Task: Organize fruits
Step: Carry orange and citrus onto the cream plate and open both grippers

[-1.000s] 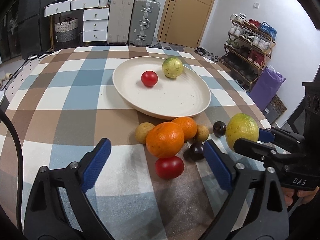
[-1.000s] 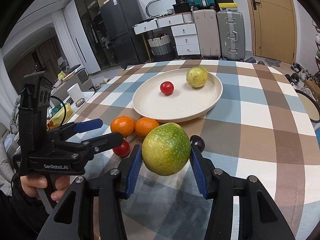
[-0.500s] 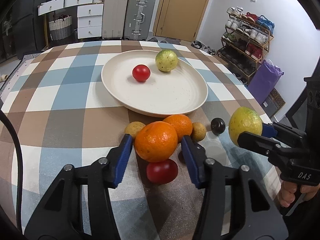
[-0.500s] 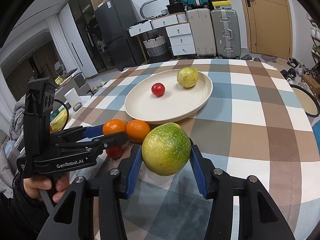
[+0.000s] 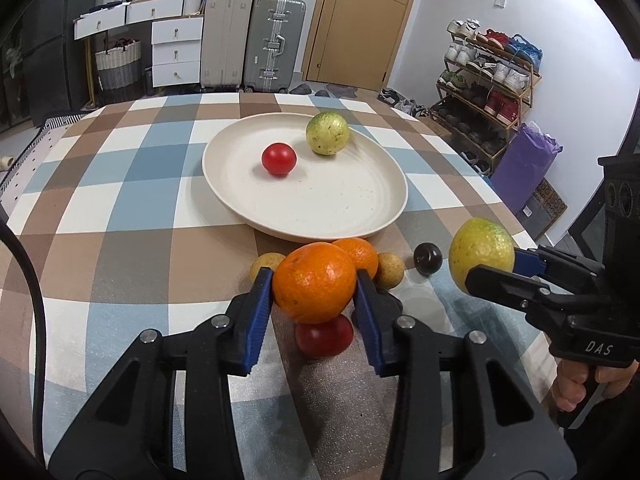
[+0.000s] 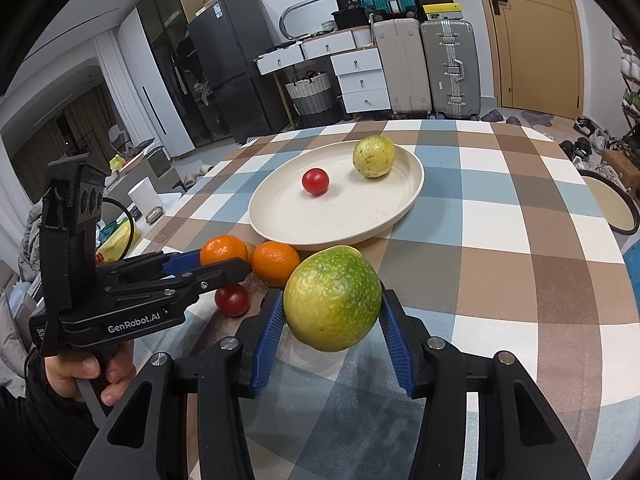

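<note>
- Left tool [image 5: 315, 288]: pads wide apart a second ago, now closed against both sides of the large orange [image 5: 315, 282], above a red tomato [image 5: 324, 336] on the table [image 5: 120, 240].
- Right tool [image 6: 332, 312]: unchanged, clamped on a green-yellow fruit [image 6: 333, 298], clear of the table.
- Plate [image 5: 320, 208] at 12 o'clock: contents unchanged.

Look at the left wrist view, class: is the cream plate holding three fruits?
No, the cream plate holds only two: a red tomato and a green-yellow fruit.
</note>
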